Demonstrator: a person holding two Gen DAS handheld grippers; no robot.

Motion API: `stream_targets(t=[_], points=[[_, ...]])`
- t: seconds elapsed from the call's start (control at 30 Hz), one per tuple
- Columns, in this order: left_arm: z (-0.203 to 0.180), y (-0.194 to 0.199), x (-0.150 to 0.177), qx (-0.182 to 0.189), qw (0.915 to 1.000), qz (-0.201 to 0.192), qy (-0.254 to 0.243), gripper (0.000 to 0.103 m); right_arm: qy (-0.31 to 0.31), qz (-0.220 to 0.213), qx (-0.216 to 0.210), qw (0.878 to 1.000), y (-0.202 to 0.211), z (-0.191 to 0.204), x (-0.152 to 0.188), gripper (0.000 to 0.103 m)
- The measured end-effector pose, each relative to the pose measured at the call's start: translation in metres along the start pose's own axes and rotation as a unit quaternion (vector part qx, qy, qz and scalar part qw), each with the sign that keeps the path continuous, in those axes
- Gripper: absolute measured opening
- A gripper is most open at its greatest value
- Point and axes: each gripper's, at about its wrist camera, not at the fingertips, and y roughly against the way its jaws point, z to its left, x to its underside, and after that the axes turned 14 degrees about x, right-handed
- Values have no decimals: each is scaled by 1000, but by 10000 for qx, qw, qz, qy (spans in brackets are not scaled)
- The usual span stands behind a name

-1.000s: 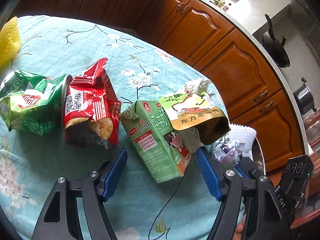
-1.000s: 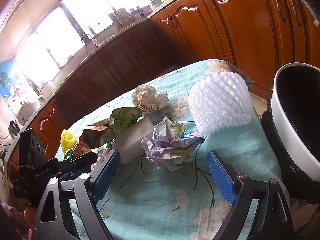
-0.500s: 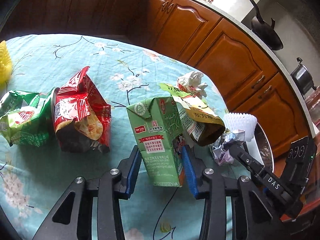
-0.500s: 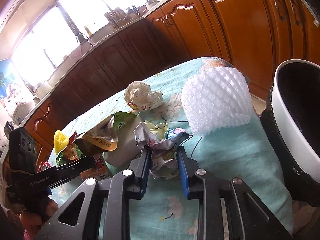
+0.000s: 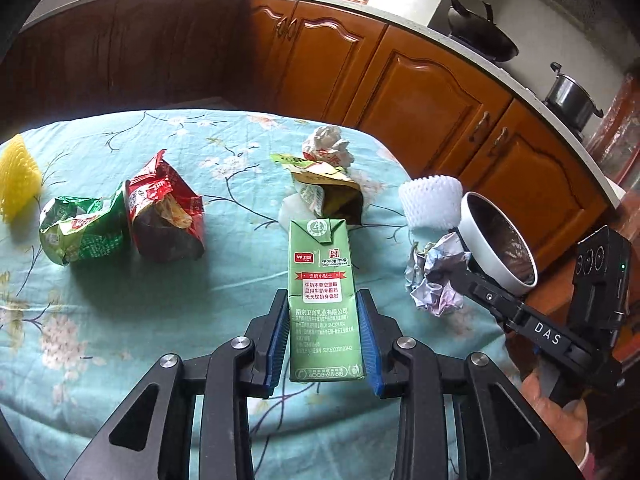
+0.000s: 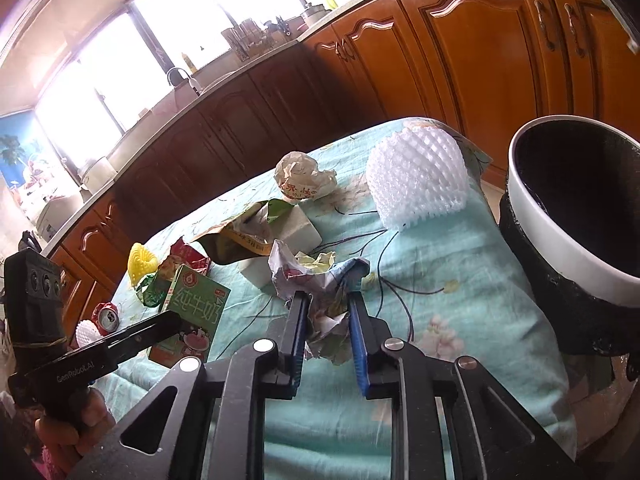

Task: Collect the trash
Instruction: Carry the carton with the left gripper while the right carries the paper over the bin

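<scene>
My left gripper is shut on a green milk carton and holds it upright above the table. My right gripper is shut on a crumpled paper ball, which also shows in the left wrist view. A white bin with a dark inside stands off the table's right edge, close to the right gripper. Still on the floral cloth lie a red snack bag, a green snack bag, a brown-yellow pouch and a white paper wad.
A white foam fruit net sits by the bin. A yellow foam net lies at the table's left. A white foam block lies under the pouch. A red can is at the far end. Wooden cabinets surround the table.
Both grippers closed from open, the left on the milk carton and the right on the paper ball. Both have lifted their items off the cloth, and the carton now stands upright.
</scene>
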Motion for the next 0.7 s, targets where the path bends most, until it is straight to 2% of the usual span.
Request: stream_targets(t=[0.3, 0.7], points=[[-34, -2, 3, 212, 9989, 76, -404, 31, -168, -211, 130, 9996, 31, -23, 6, 19], [-80, -34, 3, 408, 9949, 326, -862, 31, -546, -551, 496, 9958, 65, -77, 3, 19]])
